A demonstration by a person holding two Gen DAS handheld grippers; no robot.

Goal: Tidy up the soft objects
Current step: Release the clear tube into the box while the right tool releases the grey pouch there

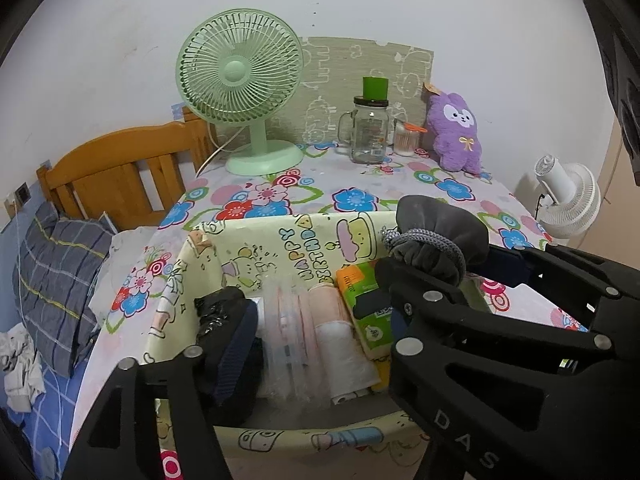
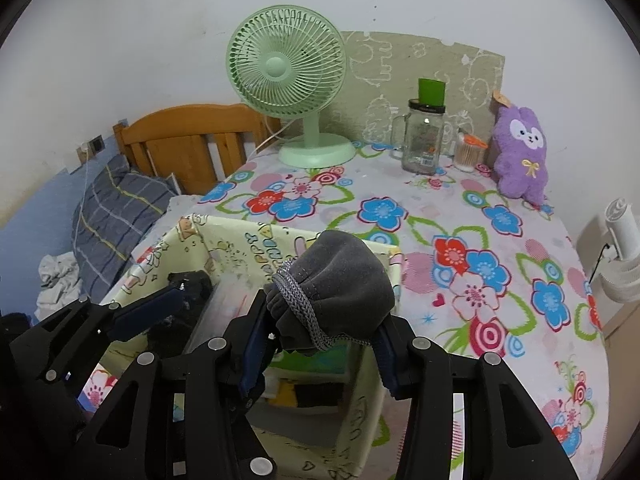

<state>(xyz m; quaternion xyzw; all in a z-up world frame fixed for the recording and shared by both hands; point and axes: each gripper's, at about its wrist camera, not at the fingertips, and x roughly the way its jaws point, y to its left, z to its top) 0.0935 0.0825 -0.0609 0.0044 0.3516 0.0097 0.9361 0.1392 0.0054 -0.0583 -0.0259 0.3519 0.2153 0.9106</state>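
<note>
My right gripper is shut on a grey drawstring pouch and holds it over the right end of the yellow cartoon-print storage box. The pouch also shows in the left wrist view, above the box. My left gripper is open over the box; its left finger sits inside by a black item. The box holds clear plastic bags, a pale roll and a green tissue pack. A purple plush toy stands at the table's back right.
A green desk fan, a glass mug jar with a green cap and a cotton swab jar stand along the back of the flowered table. A wooden bed with a striped pillow is left. A white fan is right.
</note>
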